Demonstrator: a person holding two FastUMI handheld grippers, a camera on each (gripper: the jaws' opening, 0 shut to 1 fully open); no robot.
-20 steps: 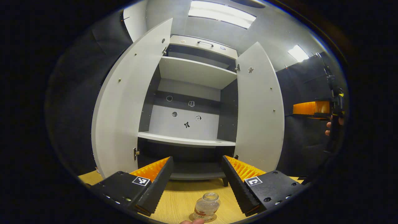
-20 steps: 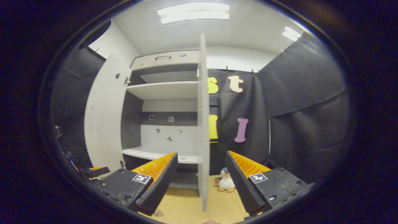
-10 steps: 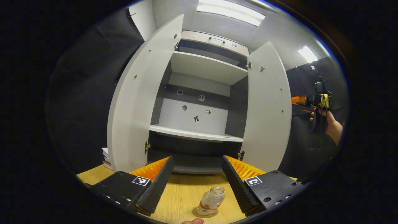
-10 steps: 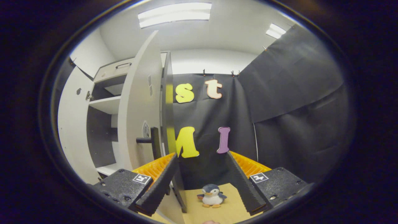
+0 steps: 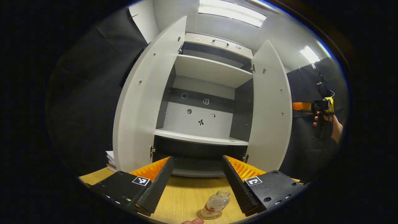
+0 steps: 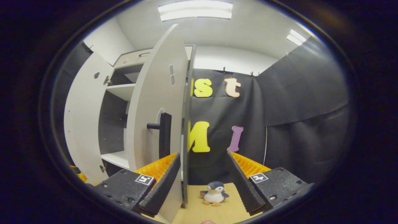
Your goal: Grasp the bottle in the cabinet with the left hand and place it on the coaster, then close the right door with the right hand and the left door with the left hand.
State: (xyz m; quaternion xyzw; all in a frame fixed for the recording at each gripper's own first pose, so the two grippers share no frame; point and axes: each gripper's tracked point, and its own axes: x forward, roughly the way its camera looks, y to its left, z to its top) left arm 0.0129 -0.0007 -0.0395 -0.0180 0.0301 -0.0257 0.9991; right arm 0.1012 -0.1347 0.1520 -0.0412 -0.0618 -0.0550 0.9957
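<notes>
A small clear bottle (image 5: 215,203) stands on a round brown coaster (image 5: 209,215) on the wooden table, low between my left gripper's fingers. My left gripper (image 5: 196,185) is open and holds nothing, drawn back from the bottle. The white cabinet (image 5: 205,105) faces it with its left door (image 5: 146,99) and right door (image 5: 270,112) swung open. In the right gripper view, my right gripper (image 6: 202,183) is open beside the right door (image 6: 155,102), on the outer side with the black handle (image 6: 163,135). It also appears far right in the left gripper view as the right gripper (image 5: 314,107), held by a hand (image 5: 334,127).
A toy penguin (image 6: 214,193) sits on the table ahead of the right gripper, before the black cloth wall. A stack of books (image 5: 110,157) lies left of the cabinet, behind the left door. The cabinet's shelves (image 5: 202,138) are bare.
The left gripper has drawn back and drifted left, so the bottle sits farther right. The right gripper swung from the door's edge round to its outer, handled side.
</notes>
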